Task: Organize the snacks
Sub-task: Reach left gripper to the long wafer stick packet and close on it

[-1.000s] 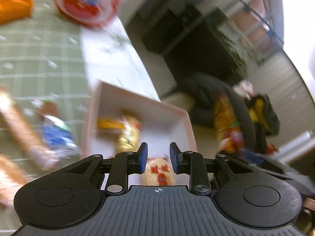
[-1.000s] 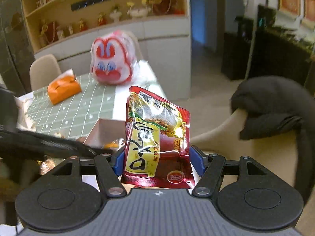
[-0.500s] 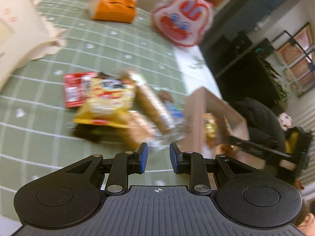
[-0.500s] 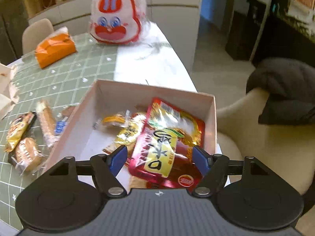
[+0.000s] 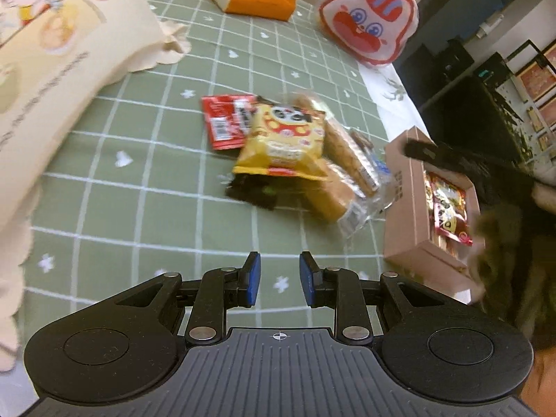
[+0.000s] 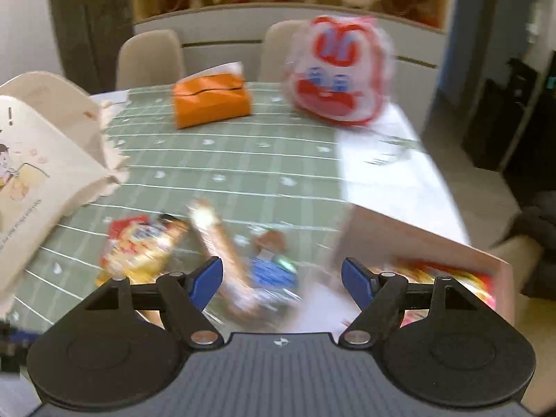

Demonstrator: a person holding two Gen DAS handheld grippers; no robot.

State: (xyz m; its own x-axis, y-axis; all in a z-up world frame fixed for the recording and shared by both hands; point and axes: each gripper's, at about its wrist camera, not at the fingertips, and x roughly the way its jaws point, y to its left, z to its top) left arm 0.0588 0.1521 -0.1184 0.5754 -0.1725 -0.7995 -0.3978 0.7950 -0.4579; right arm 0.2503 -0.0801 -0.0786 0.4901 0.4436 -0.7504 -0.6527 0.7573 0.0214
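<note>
Left gripper [image 5: 277, 279] is hovering w/ jaws narrow, empty; right gripper [image 6: 282, 275] is hovering w/ jaws wide, empty. Snack pile [image 5: 295, 153] is lying on green checked cloth [image 5: 139, 208], just beside pink box [image 5: 406, 208]. Yellow panda packet [image 5: 286, 139] is topmost: prob. light, crinkly, slippery film, crushable contents. Recommend pinching a sealed edge, approx. mid-seam.

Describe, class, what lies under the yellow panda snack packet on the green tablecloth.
The yellow panda packet overlaps a red packet at its far corner, a dark wrapper pokes out beneath its near edge, and wrapped bread lies beside it. What else it covers cannot be seen.
</note>
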